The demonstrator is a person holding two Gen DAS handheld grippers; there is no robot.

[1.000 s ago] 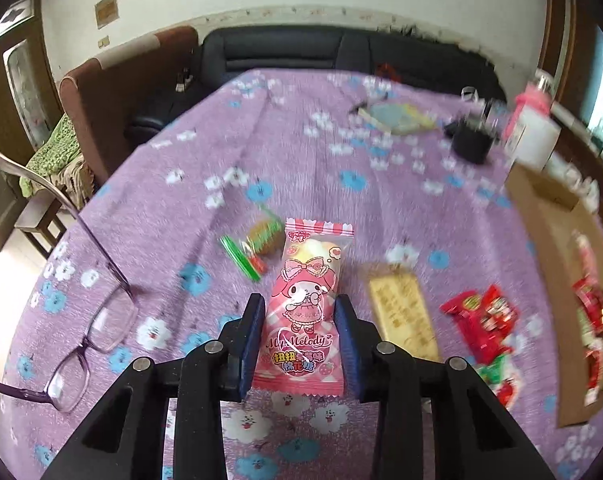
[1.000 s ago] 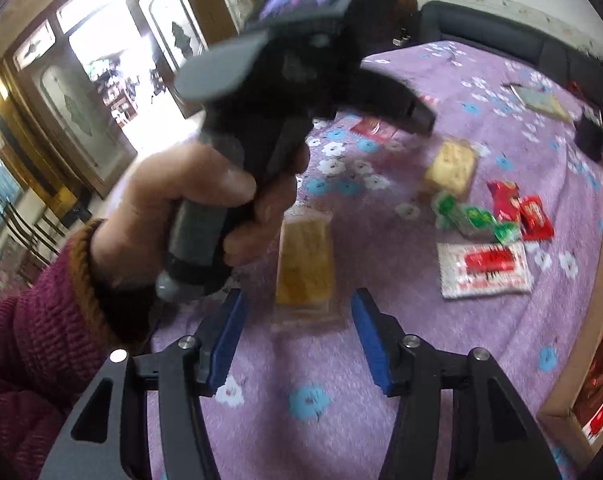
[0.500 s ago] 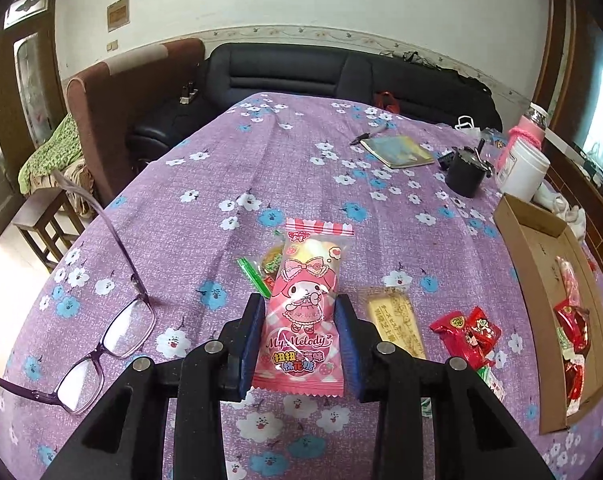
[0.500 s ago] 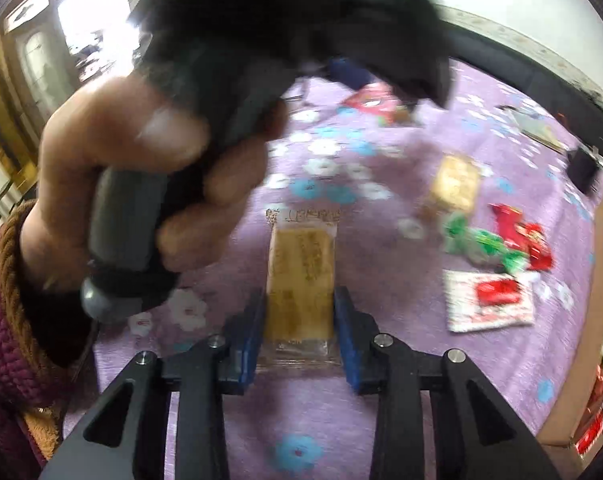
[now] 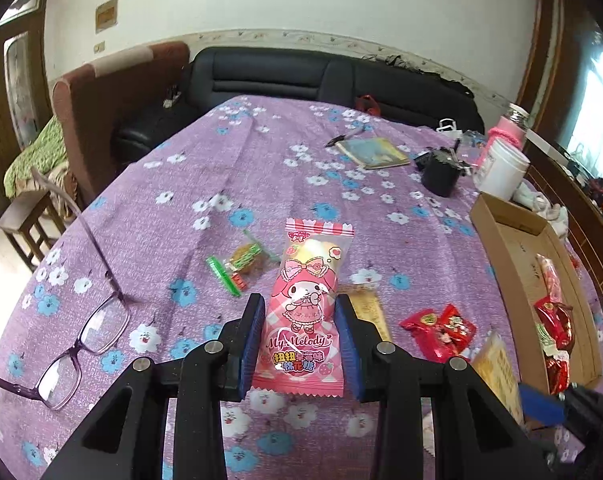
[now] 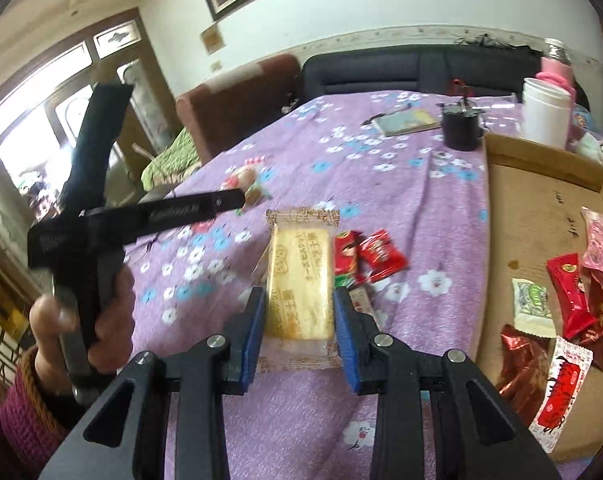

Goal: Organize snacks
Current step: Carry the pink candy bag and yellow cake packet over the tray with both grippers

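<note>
Left wrist view: left gripper (image 5: 299, 334) clamps a pink candy bag (image 5: 305, 312); glasses (image 5: 73, 344) at nine o'clock. Right gripper (image 6: 297, 330) grips a yellow biscuit pack (image 6: 299, 284); cardboard tray (image 6: 541, 216) at three o'clock.

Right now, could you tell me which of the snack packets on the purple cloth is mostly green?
The small packet with green ends, lying just left of the pink My Melody packet held in the left claw. The other loose packets are red or yellow.
</note>
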